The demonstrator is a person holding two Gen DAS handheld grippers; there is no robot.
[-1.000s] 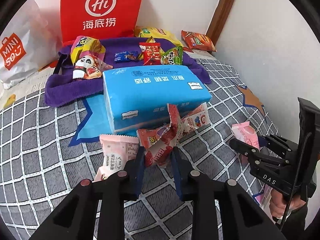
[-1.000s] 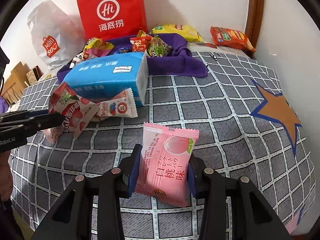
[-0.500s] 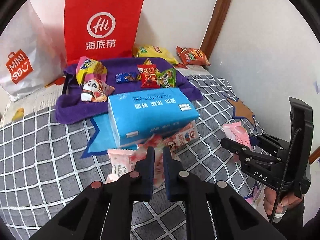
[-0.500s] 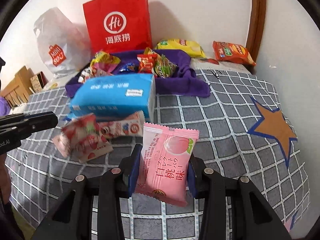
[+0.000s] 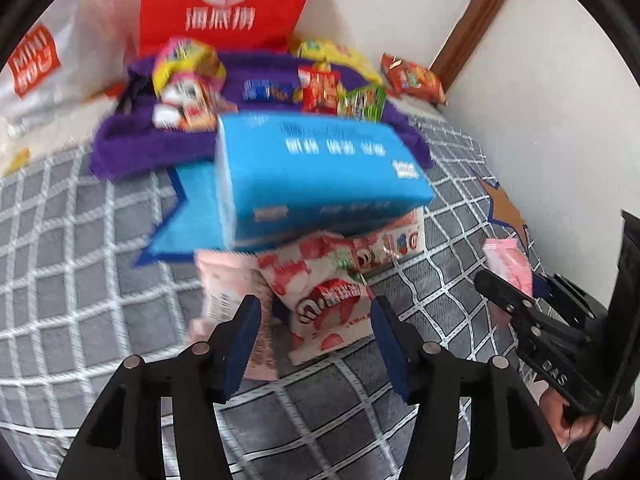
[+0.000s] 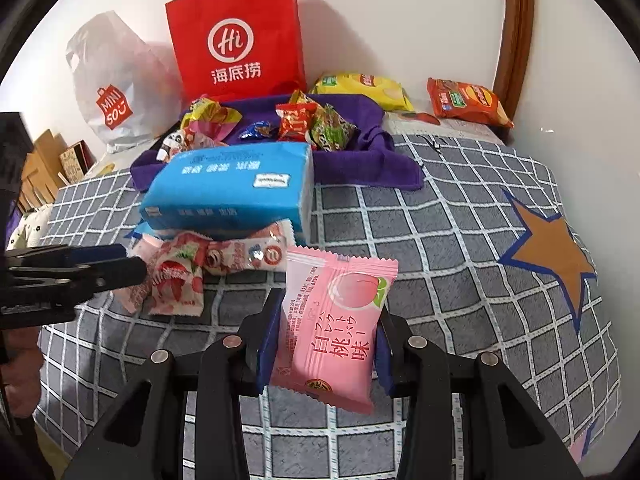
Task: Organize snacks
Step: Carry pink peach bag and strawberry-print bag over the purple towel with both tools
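Left wrist view shows the left hand-held gripper (image 5: 316, 328) released over a strawberry pack (image 5: 324, 300) lying on the bed (image 5: 80, 280), while the right hand-held gripper (image 6: 326, 344) clenches a peach pack (image 6: 332, 328), likely bound next for the purple cloth (image 6: 376, 160).

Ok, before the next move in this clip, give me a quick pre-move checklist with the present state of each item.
1. Right hand-held gripper shut on the pink peach snack pack: ok.
2. Left hand-held gripper open and holding nothing: ok.
3. Strawberry snack packet lying on the checked blanket between the left fingers: ok.
4. Strawberry packet free of its neighbours: not ok, it overlaps a pale pink packet and lies against the blue tissue pack.
5. Free space on the purple cloth for more snacks: ok, its near edge is bare.
6. Left wrist view sharp: not ok, blurred.
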